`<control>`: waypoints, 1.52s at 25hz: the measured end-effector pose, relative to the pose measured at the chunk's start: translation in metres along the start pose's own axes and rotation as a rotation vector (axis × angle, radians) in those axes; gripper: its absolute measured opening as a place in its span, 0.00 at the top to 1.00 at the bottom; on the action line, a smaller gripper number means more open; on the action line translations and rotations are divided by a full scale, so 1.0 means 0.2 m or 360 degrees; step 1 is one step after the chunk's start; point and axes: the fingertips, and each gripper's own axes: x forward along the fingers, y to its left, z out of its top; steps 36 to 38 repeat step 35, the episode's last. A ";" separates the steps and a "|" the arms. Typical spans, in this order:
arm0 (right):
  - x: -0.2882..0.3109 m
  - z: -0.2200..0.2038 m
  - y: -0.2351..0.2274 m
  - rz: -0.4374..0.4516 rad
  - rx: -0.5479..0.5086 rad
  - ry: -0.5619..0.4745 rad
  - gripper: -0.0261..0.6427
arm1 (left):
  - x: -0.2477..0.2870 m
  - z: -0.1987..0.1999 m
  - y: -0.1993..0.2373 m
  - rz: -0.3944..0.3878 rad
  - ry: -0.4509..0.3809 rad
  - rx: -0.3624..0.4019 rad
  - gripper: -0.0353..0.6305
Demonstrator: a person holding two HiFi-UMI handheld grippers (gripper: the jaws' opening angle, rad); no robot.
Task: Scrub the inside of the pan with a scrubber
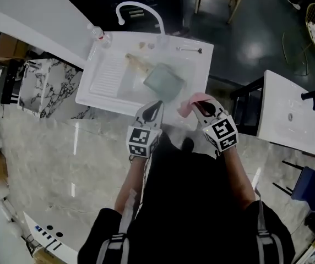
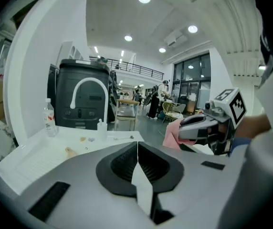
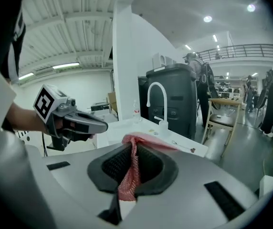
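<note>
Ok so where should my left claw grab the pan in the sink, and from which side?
Probably the pale handle: it sticks out from the pan up and to the left in the head view. Bring the left claw, now shut and empty, in from the left, opened first. That leaves the inside free for the pink scrubber in the right claw.

Pan (image 1: 164,81) occupies the sink (image 1: 86,98) basin at frame centre. The ribbed drainboard (image 1: 105,78) left of it lies open. The faucet (image 1: 146,7) overhangs the upper edge.
</note>
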 end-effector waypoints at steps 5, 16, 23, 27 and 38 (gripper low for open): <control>-0.25 0.13 0.02 0.0089 0.0122 -0.0173 0.90 | -0.20 0.18 -0.15 0.0032 -0.0187 -0.0113 0.89; -0.55 0.38 0.02 0.0096 0.0062 -0.0423 0.90 | -0.38 0.42 -0.22 0.0042 -0.0403 -0.0135 0.89; -0.60 0.35 0.01 0.0012 0.0080 -0.0416 0.91 | -0.45 0.42 -0.21 0.0025 -0.0401 -0.0123 0.89; -0.62 0.37 0.01 -0.0018 0.0068 -0.0435 0.91 | -0.50 0.41 -0.21 0.0030 -0.0400 -0.0114 0.89; -0.63 0.39 0.08 -0.0038 0.0049 -0.0454 0.91 | -0.60 0.38 -0.19 0.0042 -0.0409 -0.0119 0.89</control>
